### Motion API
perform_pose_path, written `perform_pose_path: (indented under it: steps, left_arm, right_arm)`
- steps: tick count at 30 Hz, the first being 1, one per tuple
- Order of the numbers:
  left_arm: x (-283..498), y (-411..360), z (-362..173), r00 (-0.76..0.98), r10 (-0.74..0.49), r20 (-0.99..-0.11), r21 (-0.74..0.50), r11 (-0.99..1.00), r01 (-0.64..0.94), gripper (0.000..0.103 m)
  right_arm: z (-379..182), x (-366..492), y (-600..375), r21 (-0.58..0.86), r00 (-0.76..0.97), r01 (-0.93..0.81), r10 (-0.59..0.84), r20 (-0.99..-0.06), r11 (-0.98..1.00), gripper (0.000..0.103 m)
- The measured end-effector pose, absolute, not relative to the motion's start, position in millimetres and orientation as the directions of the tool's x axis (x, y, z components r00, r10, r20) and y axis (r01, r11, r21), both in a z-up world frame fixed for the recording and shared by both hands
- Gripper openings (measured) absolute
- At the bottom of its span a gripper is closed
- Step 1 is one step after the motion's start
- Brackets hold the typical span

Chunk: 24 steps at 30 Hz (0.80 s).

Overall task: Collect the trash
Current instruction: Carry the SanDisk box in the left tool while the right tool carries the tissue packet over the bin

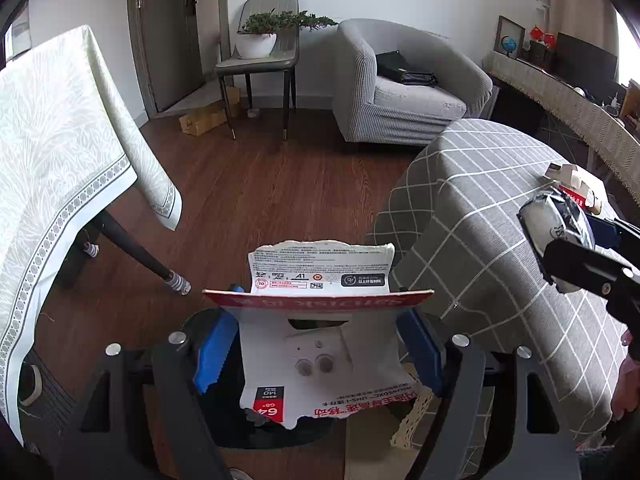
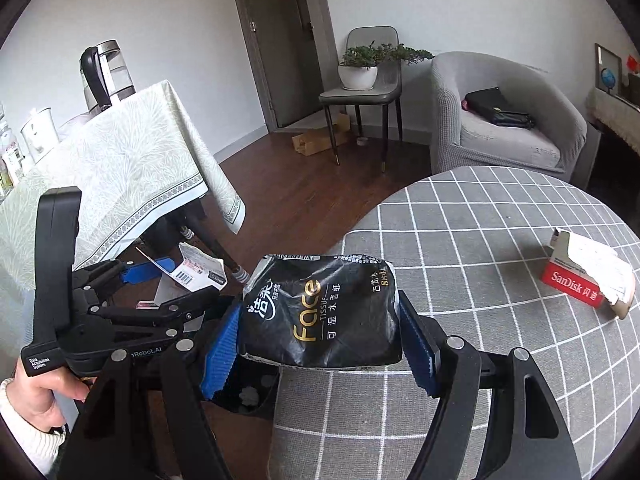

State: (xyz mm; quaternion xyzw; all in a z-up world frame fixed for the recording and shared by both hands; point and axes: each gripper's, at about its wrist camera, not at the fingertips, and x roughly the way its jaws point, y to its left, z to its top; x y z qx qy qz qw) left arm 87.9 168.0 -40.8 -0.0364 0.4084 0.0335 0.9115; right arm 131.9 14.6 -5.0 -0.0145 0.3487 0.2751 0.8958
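Note:
My left gripper (image 1: 320,344) is shut on a torn white and red card package (image 1: 320,280), held above a dark bin (image 1: 256,432) on the floor. It also shows in the right wrist view (image 2: 160,280) with the card (image 2: 198,270). My right gripper (image 2: 320,340) is shut on a black tissue wrapper (image 2: 320,312) at the near left edge of the grey checked table (image 2: 500,240). The wrapper shows in the left wrist view (image 1: 560,220) too. A torn red SanDisk box (image 2: 580,280) lies on the table at the right.
A table with a pale green cloth (image 2: 120,168) stands at the left, with a kettle (image 2: 104,72) on it. A chair with a potted plant (image 1: 260,40) and a grey armchair (image 1: 400,88) stand at the back. Cardboard (image 1: 204,120) lies on the wood floor.

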Motion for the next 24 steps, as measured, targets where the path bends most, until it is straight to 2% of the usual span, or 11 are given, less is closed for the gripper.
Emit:
perform_pose_path:
  steps: [6,10,24]
  left_arm:
    - [80.1,205.5,-72.5,0.615,0.072,-0.785,-0.019,0.990,-0.139,0.078]
    - [75.5,227.0,-92.3,0.574,0.096,-0.814,-0.006,0.985,-0.174,0.078]
    - [66.3,278.3,-138.1,0.447,0.099,-0.889,0.000,0.976,-0.216,0.078]
  right_arm:
    - [-9.8,128.0,45.1,0.157,0.582,-0.549,0.511,-0.633,0.821,0.073]
    - [-15.3,131.7,67.3,0.201,0.540,-0.573,0.550,-0.637,0.795,0.073]
    - [-47.8,135.5,139.0,0.190,0.455,-0.636,0.563,-0.691,0.748,0.073]
